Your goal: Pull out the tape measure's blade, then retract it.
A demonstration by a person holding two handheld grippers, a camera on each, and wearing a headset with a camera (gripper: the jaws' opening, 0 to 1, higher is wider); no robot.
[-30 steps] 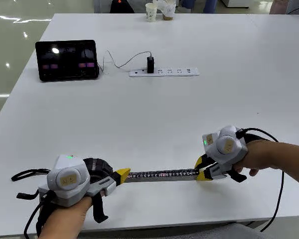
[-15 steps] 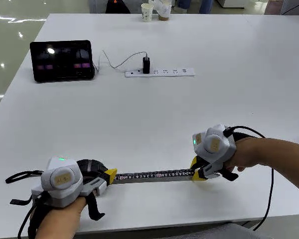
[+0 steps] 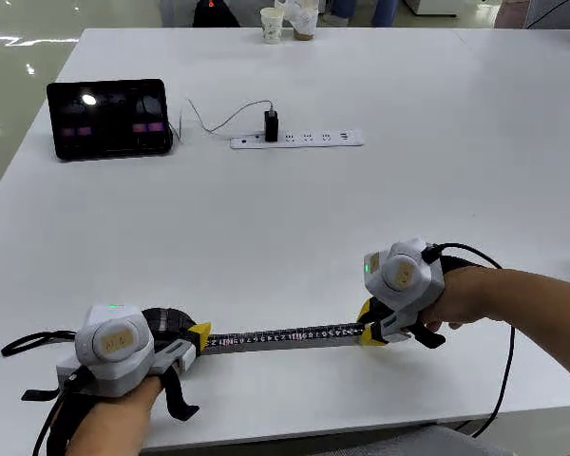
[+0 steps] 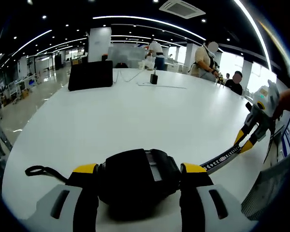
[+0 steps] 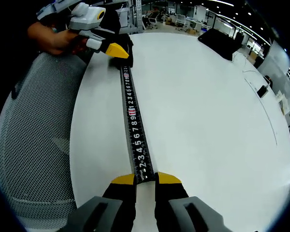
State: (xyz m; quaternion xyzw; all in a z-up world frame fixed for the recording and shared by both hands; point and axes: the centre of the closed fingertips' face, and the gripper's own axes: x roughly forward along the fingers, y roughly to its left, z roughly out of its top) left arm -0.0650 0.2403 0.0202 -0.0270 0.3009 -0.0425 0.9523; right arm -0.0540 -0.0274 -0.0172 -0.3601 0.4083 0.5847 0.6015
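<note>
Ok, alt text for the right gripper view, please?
The right claw is shut on the end of a tape measure's blade, which runs straight across a white table to the black case held in the left claw. A grey mesh chair back lies beside the table's edge.

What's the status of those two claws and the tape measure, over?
Left gripper shut on tape measure. Right gripper shut on blade tip, blade drawn out. Nothing on the table blocks it.
</note>
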